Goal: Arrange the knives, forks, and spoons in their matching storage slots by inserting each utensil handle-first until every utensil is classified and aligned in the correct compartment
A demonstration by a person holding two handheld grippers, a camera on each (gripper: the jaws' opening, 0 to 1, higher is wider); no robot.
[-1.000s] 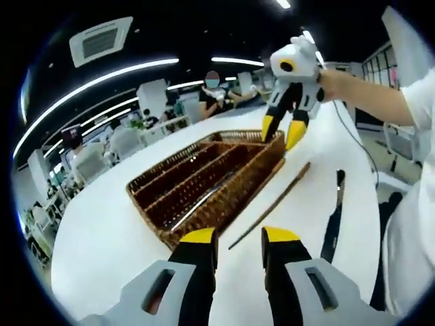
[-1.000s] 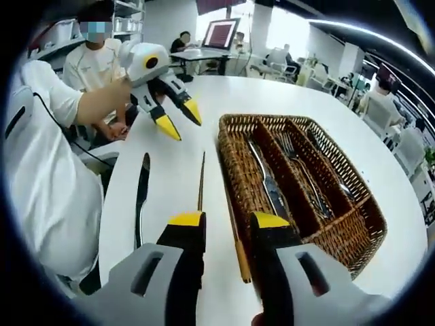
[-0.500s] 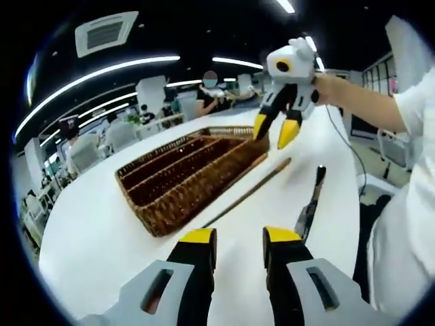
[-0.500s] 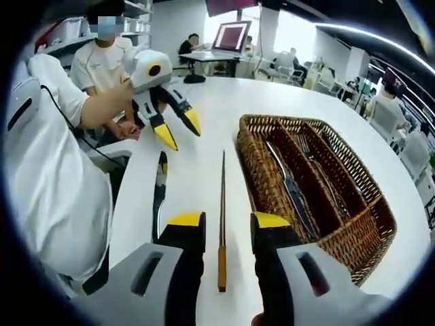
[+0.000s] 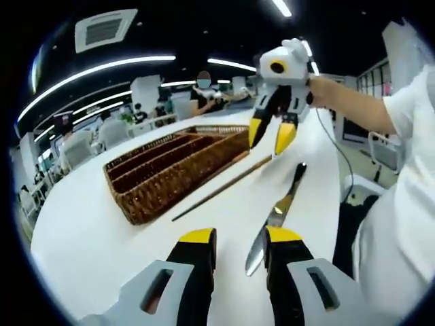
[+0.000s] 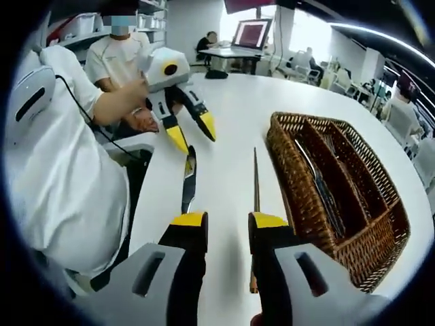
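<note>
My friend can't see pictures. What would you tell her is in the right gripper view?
A white table holds a brown wicker tray with cutlery in its slots, plus a knife and a thin wooden-handled utensil lying loose beside it. The right tool hangs open above them, and the left tool hovers open near the knife's far end.

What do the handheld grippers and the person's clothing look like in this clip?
Each gripper, left gripper and right gripper, has a white-grey body with a yellow-ringed round lens, black fingers ending in yellow tips, and a thin dark cable trailing off. The person wears a white short sleeve.
</note>
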